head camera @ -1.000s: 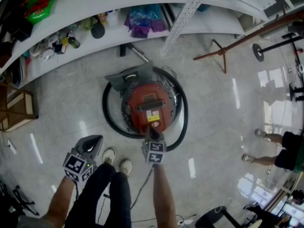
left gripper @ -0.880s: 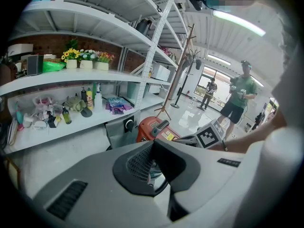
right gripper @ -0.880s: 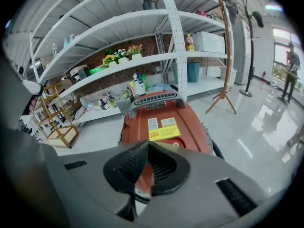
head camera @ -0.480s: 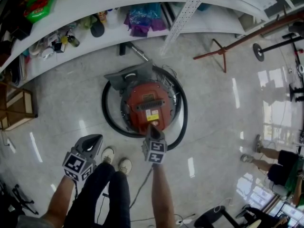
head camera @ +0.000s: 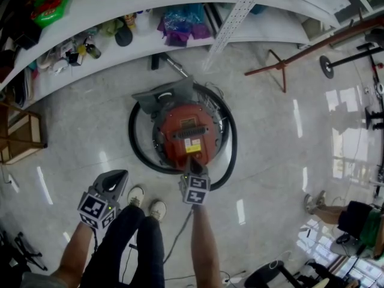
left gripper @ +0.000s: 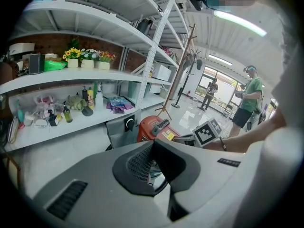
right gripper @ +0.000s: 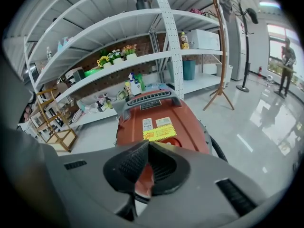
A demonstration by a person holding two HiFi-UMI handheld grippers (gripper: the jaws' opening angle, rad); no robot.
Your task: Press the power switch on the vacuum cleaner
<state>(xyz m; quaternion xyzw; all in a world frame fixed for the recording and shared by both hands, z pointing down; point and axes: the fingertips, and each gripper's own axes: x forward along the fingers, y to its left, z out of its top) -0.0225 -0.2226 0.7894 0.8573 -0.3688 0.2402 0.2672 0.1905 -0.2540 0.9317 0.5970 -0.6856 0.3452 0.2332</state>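
Observation:
A red canister vacuum cleaner [head camera: 188,133] stands on the glossy floor, ringed by its black hose [head camera: 134,149]. My right gripper [head camera: 192,165] is shut, and its tips rest on the near end of the red body, just below the yellow label [head camera: 192,149]. In the right gripper view, the right gripper [right gripper: 148,144] closes in front of the vacuum cleaner [right gripper: 164,120] and its grey handle [right gripper: 148,99]; the switch is hidden behind the jaws. My left gripper [head camera: 116,180] hangs shut to the left, apart from the machine. In its own view, the left gripper [left gripper: 153,144] points past the vacuum cleaner [left gripper: 153,126].
White shelving [head camera: 138,47] with bottles and bags runs behind the vacuum. A wooden coat stand [head camera: 282,68] lies to the right and a wooden rack [head camera: 21,137] to the left. My shoes [head camera: 148,201] and a cable [head camera: 177,239] are close below.
Both grippers have hardly moved. A person at the right edge has walked down and away toward the lower right corner.

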